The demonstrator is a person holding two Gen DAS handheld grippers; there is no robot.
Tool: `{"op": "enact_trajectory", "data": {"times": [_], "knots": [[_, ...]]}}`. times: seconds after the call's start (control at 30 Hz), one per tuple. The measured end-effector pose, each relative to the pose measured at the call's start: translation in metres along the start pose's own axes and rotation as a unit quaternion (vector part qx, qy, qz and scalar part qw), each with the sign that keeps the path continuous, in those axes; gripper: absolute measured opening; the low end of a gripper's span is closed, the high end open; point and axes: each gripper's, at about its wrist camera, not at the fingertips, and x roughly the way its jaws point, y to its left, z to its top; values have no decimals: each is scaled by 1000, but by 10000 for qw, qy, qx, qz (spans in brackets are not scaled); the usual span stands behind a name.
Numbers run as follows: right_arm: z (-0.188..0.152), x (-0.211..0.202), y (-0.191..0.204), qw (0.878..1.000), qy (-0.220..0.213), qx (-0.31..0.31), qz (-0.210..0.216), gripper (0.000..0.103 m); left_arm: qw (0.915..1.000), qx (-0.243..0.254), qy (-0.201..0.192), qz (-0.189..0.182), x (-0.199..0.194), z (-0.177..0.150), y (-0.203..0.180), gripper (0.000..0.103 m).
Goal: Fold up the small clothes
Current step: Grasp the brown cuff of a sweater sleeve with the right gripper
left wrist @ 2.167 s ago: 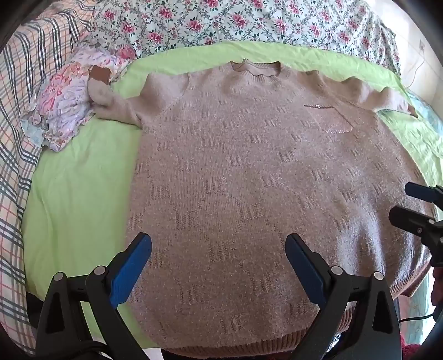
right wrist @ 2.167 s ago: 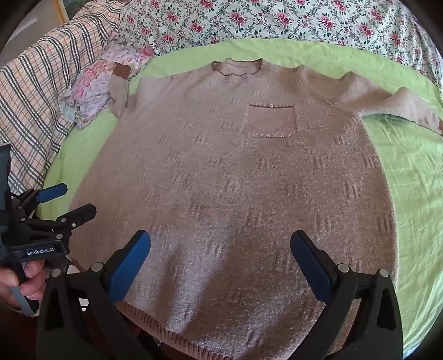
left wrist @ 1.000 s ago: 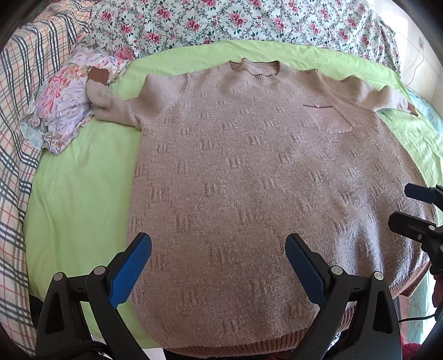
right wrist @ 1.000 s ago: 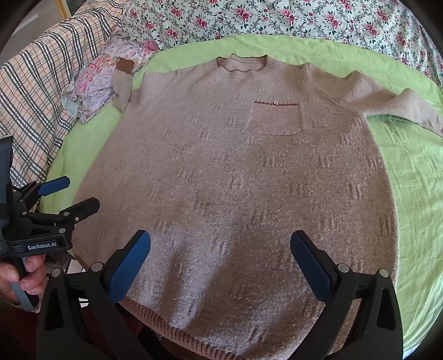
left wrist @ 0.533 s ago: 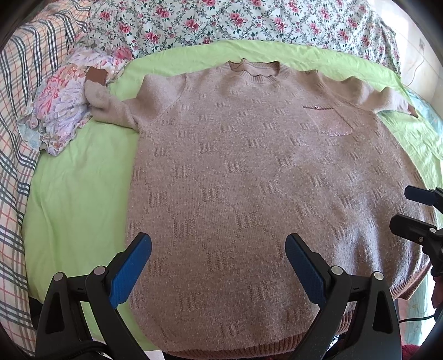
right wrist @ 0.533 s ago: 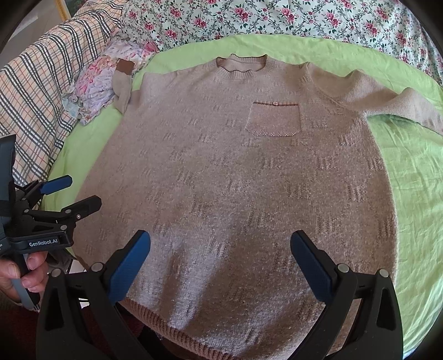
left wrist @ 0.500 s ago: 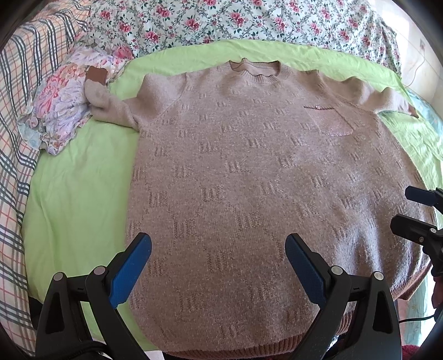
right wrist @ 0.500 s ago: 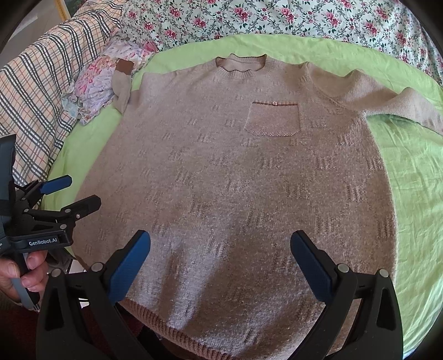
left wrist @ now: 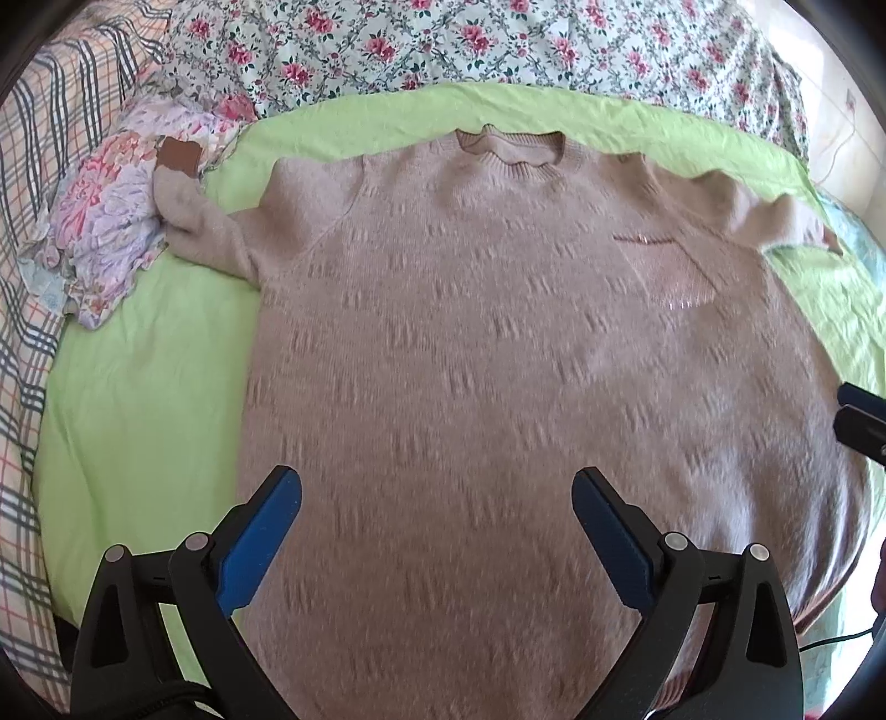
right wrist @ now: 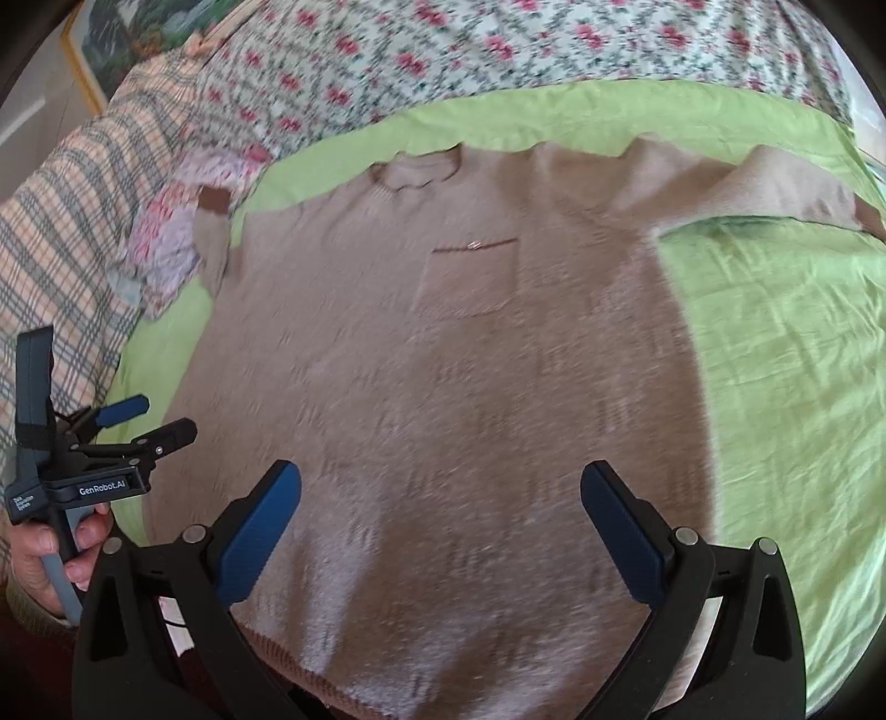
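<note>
A beige knit sweater (left wrist: 498,360) lies flat, front up, on a green sheet (left wrist: 138,399), neck at the far side, sleeves spread. Its chest pocket (right wrist: 470,277) shows in the right wrist view, where the sweater (right wrist: 443,415) fills the middle. My left gripper (left wrist: 437,498) is open and empty above the lower part of the sweater. My right gripper (right wrist: 440,493) is open and empty above the hem area. The left gripper (right wrist: 147,418) also shows at the left of the right wrist view, held by a hand.
A floral garment (left wrist: 105,221) lies under the left sleeve cuff (left wrist: 177,155). A floral bedcover (left wrist: 443,44) runs along the far side and a plaid blanket (left wrist: 22,332) along the left. The right sleeve (right wrist: 775,194) stretches over the green sheet (right wrist: 803,360).
Both views are blurred now. The right gripper has moved right and turned, so the sweater sits further left in its view. The left gripper has shifted slightly forward.
</note>
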Motion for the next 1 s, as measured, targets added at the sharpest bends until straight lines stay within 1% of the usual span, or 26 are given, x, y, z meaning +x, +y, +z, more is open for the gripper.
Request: {"op": "enact_trajectory", "data": {"times": [0.03,0.07,0.13,0.2,0.27,0.3,0.33,0.43,0.47,0.5,0.57,0.73,0.8,0.87,0.9,0.93,0.97,1.0], "knots": [[4,-2,-8,9999,-43,98,4,101,10000,-25,-15,-8,2,4,0,99],[8,-3,-17,9998,9,220,-29,100,10000,-30,-34,14,3,8,0,99],[18,-8,-40,9989,-117,454,-29,95,10000,-52,-63,48,6,16,1,99],[32,-11,-69,9969,-166,759,-133,82,9999,-93,-79,57,8,24,3,99],[46,-13,-99,9933,-246,1105,-237,75,9998,-131,-106,68,11,32,4,99],[55,-16,-121,9901,-356,1329,-284,71,9998,-145,-102,73,13,36,5,99],[63,-17,-139,9870,-436,1511,-319,70,9997,-167,-141,65,14,39,6,99],[86,-29,-201,9726,-811,2108,-550,63,9998,-169,-83,73,21,48,4,99],[95,-33,-224,9660,-958,2316,-630,60,9998,-181,-81,51,23,50,4,99],[103,-36,-247,9582,-1088,2533,-772,58,9998,-165,-27,58,27,52,2,99],[118,-42,-288,9450,-1340,2842,-905,57,9999,-127,53,81,34,55,-2,99],[153,-30,-370,9184,-1570,3442,-1161,55,9992,-61,380,69,57,58,-17,99],[161,-21,-396,9072,-1557,3675,-1330,54,9988,-43,489,50,66,58,-23,99],[158,-19,-415,8983,-1637,3862,-1308,54,9987,-34,510,33,71,59,-26,99],[159,-15,-423,8944,-1692,3934,-1295,50,9986,-26,531,32,73,59,-28,99],[160,-14,-425,8932,-1707,3928,-1371,45,9984,-18,571,20,76,60,-30,99],[162,-13,-426,8939,-1694,3891,-1441,35,9981,-9,610,11,79,61,-31,99],[168,-10,-427,8972,-1688,3834,-1398,21,9980,-1,634,8,82,61,-32,99]]}}
